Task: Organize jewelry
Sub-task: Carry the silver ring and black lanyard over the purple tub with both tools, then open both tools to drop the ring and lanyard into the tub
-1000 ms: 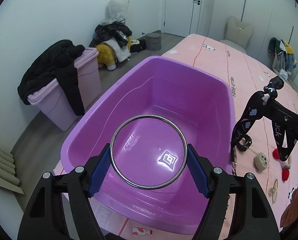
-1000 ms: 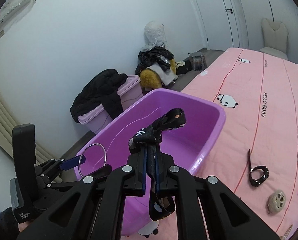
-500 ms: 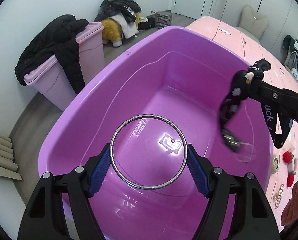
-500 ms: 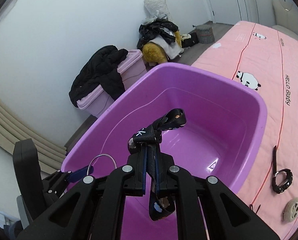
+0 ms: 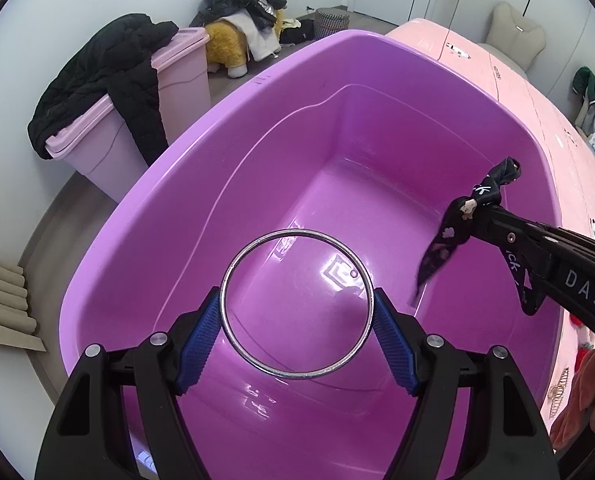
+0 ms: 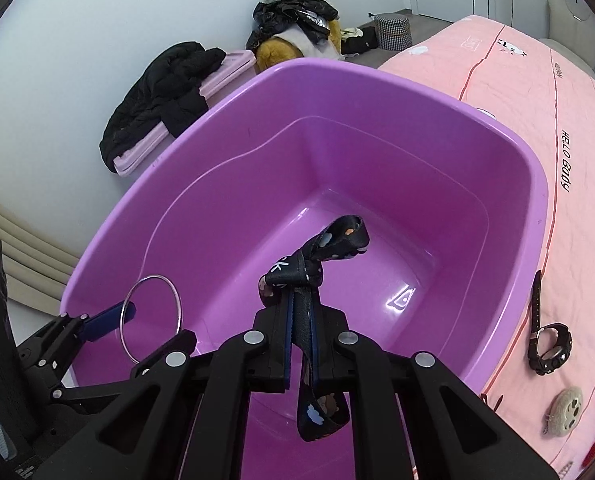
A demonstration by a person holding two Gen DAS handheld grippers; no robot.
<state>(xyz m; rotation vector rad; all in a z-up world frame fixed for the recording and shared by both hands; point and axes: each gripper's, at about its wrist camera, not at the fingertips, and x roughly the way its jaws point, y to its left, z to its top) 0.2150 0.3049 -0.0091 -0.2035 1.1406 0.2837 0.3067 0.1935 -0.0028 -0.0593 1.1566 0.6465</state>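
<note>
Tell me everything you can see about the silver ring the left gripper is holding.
The silver ring is a thin, plain, shiny metal hoop, a closed circle like a bangle, with nothing hanging from it. The left gripper clamps it across its width, one ribbed blue pad pressing each side. It is held in the air over the open purple tub, whose glossy floor shows through it. Nothing else touches it.

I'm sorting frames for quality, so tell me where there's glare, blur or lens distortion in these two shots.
Left wrist view: bright glare patches on the purple tub floor behind the metal ring; the ribbon's hanging tail is motion-blurred; fisheye bends the rim. Right wrist view: one small glare patch on the floor, sharp elsewhere, dark corner vignetting.
</note>
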